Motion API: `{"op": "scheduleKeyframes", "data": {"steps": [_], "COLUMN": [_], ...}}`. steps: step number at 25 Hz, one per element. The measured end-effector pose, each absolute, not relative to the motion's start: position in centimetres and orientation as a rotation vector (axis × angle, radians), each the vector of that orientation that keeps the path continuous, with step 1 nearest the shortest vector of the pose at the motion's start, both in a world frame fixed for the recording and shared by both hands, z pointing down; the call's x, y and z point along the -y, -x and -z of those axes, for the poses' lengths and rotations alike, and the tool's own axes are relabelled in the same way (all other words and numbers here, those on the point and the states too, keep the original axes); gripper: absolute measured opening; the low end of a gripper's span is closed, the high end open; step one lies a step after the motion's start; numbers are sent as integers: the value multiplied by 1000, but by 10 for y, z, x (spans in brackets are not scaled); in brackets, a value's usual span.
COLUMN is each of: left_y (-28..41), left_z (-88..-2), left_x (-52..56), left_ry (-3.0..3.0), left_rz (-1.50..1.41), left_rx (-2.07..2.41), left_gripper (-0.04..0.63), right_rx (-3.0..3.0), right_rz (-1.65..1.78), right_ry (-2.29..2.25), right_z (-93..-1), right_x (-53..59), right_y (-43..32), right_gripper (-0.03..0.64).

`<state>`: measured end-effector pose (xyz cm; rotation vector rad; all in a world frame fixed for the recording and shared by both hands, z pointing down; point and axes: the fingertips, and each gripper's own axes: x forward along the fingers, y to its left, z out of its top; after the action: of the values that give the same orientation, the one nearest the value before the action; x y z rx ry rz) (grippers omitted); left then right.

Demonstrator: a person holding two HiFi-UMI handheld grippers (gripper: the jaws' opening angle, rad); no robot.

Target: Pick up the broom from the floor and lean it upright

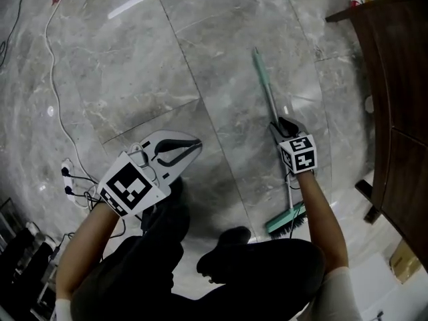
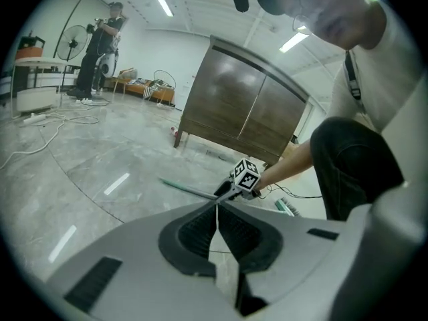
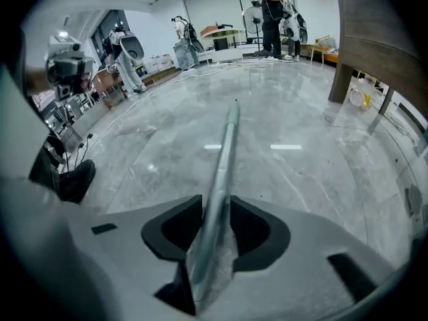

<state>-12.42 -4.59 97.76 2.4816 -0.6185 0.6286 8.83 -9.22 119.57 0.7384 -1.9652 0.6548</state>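
The broom lies flat on the grey marble floor, its green handle (image 1: 263, 87) running away from me and its green brush head (image 1: 287, 221) near my feet. My right gripper (image 1: 279, 127) is down over the handle just past its middle. In the right gripper view the handle (image 3: 227, 146) runs straight between the open jaws, filling most of the gap. My left gripper (image 1: 194, 146) hangs above the floor to the left, jaws shut and empty. In the left gripper view its jaws (image 2: 216, 209) meet in a thin line, with the right gripper (image 2: 226, 190) and the handle (image 2: 182, 187) beyond.
A dark wooden cabinet (image 1: 401, 79) on legs stands at the right. A white cable (image 1: 57, 92) trails across the floor at the left to plugs (image 1: 67, 174). My shoes (image 1: 227, 236) are beside the brush head. People (image 3: 271, 9) and a fan stand far off.
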Motion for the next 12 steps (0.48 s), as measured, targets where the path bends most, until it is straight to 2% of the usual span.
{"op": "scheduleKeyframes", "data": {"steps": [6, 12], "left_y": [123, 107], "left_z": [-980, -959], "left_x": [41, 62], "left_ry": [-2487, -2559], "left_rz": [-679, -654], "left_rx": [596, 566], "left_gripper": [12, 12], "right_rx": [1924, 2009], "right_rz": [-781, -881], "right_ry": [-825, -956], "right_z": [-1192, -1122], "right_x": [97, 116], "right_y": [-93, -120], "right_gripper": [91, 80]}}
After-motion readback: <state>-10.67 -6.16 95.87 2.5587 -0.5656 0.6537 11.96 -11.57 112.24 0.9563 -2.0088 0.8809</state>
